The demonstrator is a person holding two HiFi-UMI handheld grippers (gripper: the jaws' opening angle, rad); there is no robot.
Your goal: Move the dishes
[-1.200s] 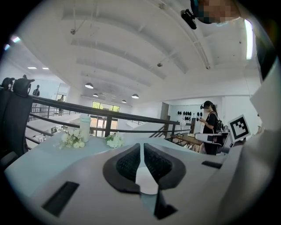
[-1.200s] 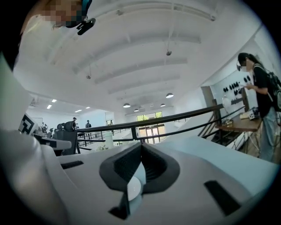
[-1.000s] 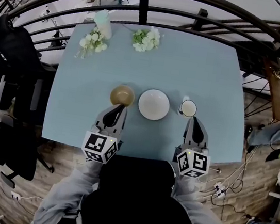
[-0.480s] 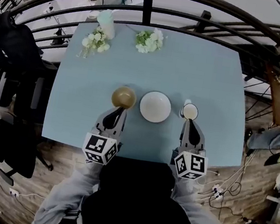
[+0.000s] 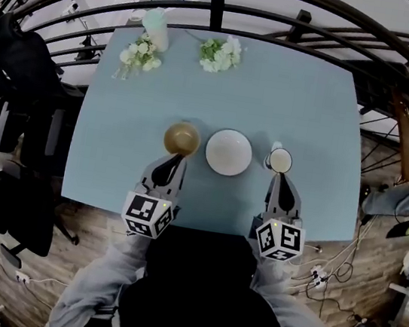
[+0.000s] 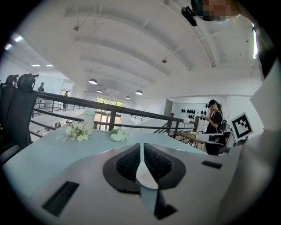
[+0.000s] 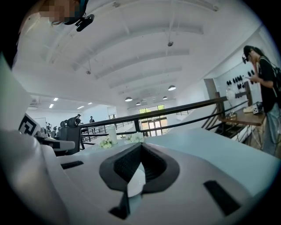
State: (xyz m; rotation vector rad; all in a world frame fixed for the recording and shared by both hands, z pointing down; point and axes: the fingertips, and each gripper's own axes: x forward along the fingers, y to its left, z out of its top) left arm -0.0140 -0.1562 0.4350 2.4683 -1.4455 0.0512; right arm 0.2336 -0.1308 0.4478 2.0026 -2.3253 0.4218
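pale blue tabletop (image 5: pixel 306 98): brown round bowl (image 5: pixel 181 139), white round dish (image 5: pixel 229 152) and white mug (image 5: pixel 278 160) in a row near its front edge. left tongs (image 5: pixel 175 158) together, empty, tip just beside the bowl. right tongs (image 5: pixel 279 175) together, empty, tip just beside the mug.

Person seen from above: black top (image 5: pixel 201 288) with light grey sleeves (image 5: pixel 91 287). Left gripper (image 5: pixel 177 157) and right gripper (image 5: pixel 278 176): pale grey housings tapering to black ribbed pads (image 6: pixel 127 163), with dark rectangular slots (image 6: pixel 60 198). At each near end is a white cube (image 5: pixel 147 215) printed with black square markers.
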